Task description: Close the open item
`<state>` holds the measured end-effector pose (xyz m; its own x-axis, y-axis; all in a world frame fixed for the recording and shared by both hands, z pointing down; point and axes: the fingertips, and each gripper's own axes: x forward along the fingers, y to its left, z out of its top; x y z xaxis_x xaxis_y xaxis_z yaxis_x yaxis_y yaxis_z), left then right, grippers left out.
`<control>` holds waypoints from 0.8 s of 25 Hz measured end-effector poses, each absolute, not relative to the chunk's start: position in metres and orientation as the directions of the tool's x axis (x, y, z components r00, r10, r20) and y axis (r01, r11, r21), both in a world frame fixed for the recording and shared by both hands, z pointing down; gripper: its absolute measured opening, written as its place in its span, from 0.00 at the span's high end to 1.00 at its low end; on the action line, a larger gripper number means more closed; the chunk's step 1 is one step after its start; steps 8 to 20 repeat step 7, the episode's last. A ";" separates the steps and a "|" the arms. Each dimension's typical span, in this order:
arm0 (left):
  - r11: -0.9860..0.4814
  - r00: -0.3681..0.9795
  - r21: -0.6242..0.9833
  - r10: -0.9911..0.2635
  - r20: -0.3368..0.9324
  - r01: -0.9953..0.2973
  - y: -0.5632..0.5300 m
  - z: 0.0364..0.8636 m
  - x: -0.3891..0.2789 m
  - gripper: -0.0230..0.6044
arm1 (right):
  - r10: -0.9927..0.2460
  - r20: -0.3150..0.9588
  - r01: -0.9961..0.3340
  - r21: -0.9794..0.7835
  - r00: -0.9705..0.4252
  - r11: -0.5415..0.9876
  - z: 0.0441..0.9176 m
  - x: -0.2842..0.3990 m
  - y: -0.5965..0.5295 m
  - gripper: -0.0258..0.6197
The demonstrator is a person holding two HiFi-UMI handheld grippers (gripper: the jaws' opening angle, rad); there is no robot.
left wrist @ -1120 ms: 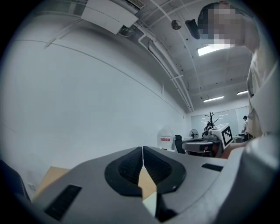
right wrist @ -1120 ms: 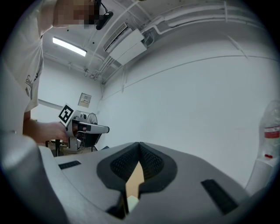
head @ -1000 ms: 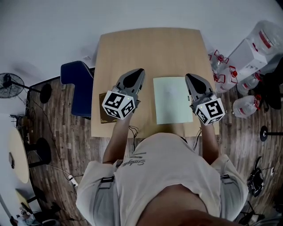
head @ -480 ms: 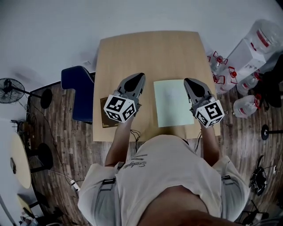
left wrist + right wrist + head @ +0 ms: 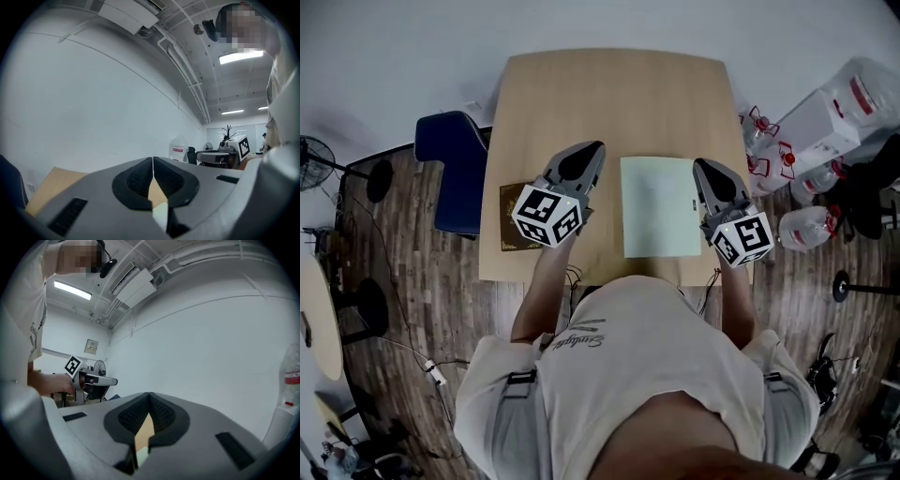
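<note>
The left gripper (image 5: 592,152) and right gripper (image 5: 703,167) are held with jaws closed and empty. The pale green sheet (image 5: 660,206) lying between them is judged light, thin and floppy, best taken at an edge.

One tabletop (image 5: 619,94) carries two flat things: one pale green pad (image 5: 656,206) and one brown book (image 5: 508,234) near its left edge. There are two grippers, the left hand-held gripper (image 5: 597,148) and the right hand-held gripper (image 5: 699,164), each with one marker cube. On the floor at left stand one blue chair (image 5: 450,169) and one fan (image 5: 311,155). At right stand at least four water jugs (image 5: 806,228); the full count cannot be told.
</note>
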<state>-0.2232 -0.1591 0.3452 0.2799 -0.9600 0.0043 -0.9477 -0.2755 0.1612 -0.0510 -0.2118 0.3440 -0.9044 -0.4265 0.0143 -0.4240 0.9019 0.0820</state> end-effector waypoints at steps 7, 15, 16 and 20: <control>-0.266 0.269 0.151 -0.963 -0.001 -0.952 -0.152 0.342 -0.228 0.94 | -0.435 0.027 -0.431 0.093 -0.900 0.897 0.350 -0.052 -0.208 0.97; -0.266 0.269 0.151 -0.963 -0.001 -0.952 -0.152 0.342 -0.228 0.94 | -0.435 0.027 -0.431 0.093 -0.900 0.897 0.350 -0.052 -0.208 0.97; -0.266 0.269 0.151 -0.963 -0.001 -0.952 -0.152 0.342 -0.228 0.94 | -0.435 0.027 -0.431 0.093 -0.900 0.897 0.350 -0.052 -0.208 0.97; -0.266 0.269 0.151 -0.963 -0.001 -0.952 -0.152 0.342 -0.228 0.94 | -0.435 0.027 -0.431 0.093 -0.900 0.897 0.350 -0.052 -0.208 0.97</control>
